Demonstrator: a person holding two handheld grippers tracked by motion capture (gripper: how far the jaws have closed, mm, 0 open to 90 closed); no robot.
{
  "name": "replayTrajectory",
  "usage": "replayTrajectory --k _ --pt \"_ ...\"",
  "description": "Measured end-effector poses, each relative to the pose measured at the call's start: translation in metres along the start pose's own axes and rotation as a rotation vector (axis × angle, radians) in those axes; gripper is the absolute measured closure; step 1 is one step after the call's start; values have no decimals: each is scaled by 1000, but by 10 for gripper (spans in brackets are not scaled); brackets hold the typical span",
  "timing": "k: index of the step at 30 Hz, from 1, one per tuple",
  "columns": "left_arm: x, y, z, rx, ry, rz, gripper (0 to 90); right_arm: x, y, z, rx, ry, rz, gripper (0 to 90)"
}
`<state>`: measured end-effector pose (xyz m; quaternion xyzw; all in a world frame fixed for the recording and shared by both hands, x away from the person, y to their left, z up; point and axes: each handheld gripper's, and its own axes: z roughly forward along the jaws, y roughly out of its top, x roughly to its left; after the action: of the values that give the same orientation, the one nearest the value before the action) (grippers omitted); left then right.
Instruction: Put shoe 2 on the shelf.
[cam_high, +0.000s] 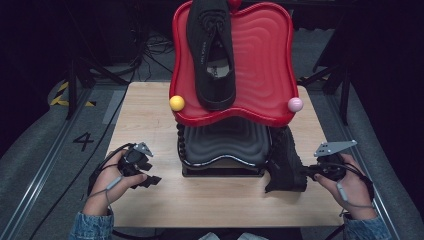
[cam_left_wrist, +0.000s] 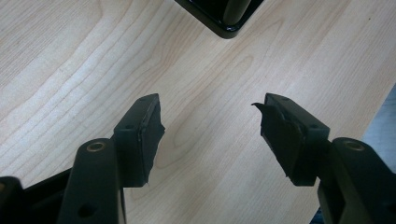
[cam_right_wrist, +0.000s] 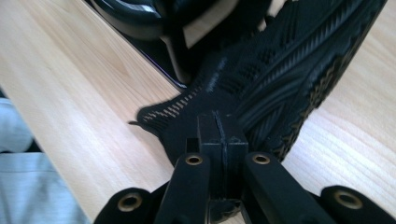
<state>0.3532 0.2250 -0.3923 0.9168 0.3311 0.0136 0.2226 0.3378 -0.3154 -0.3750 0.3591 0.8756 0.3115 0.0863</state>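
Shoe (cam_high: 286, 162), black knit, stands at the right end of the two-tier rack, just beside the lower black tray (cam_high: 222, 142) and touching the wooden surface (cam_high: 150, 107). High view: the right claw (cam_high: 305, 172) meets the shoe at its near right edge; a second black shoe (cam_high: 212, 50) already lies on the upper red tray (cam_high: 260, 60), with a yellow ball (cam_high: 176, 103) and a pink ball (cam_high: 295, 104) at that tray's near corners. The left claw (cam_high: 150, 181) hangs over bare surface at the near left, well apart from the rack.

Left gripper view: the left claw (cam_left_wrist: 210, 130) stands apart, nothing between its pads (cam_left_wrist: 148, 135), plain wood beneath, a corner of the rack base (cam_left_wrist: 224, 18) at the far edge.

Right gripper view: the right claw (cam_right_wrist: 219, 140) is clamped together on a thin fold of the shoe's knit edge (cam_right_wrist: 187, 112); the sole ribs run away to the far right.

Judgement: the step in hand is picking up the second shoe. The next move calls for a lift clear of the lower tray, then carrying it to a free place on the rack. The grip is on soft fabric only, so the shoe is likely to swing or sag.
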Motion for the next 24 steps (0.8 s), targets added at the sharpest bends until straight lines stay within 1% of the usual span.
replayTrajectory --k 2,3,4,7,8,10,11,12,13,14,16,19,20,21,23,24 --pt "0 0 1 -4 -5 -9 389 -2 -2 5 29 -18 1 900" --pt "1 0 1 -4 7 -2 389 -3 -3 7 35 -25 6 900" --pt "1 0 2 0 -2 -7 388 -5 -4 7 31 -18 13 900" --pt "1 0 3 3 -4 -8 385 -8 -5 5 35 -25 26 900" --pt "1 0 3 3 -9 -10 385 -10 -6 4 29 -23 32 900" --pt "1 -1 2 3 -6 -7 383 -13 -9 2 18 -21 52 900" --pt "1 -1 2 3 -6 -7 383 -13 -9 2 18 -21 52 900" --pt "1 -1 2 1 -6 -6 382 -18 -13 -4 11 -41 70 900" --pt "1 -1 2 1 -7 -7 382 -18 -13 -4 11 -41 70 900" --pt "1 -1 3 2 -8 -9 382 -20 -14 -6 12 -52 74 900" --pt "1 0 4 7 -10 -10 380 -24 -18 -13 31 -116 89 900" --pt "0 1 6 13 -16 0 376 -31 -23 -19 61 -179 115 900" --pt "0 2 6 15 -21 -6 375 -35 -27 -20 86 -208 135 900" --pt "0 2 6 16 -21 -4 374 -38 -30 -22 95 -223 151 900" --pt "0 2 6 17 -20 -6 374 -40 -33 -32 66 -252 160 900" --pt "1 2 6 17 -14 -2 373 -39 -31 -42 49 -281 147 900"
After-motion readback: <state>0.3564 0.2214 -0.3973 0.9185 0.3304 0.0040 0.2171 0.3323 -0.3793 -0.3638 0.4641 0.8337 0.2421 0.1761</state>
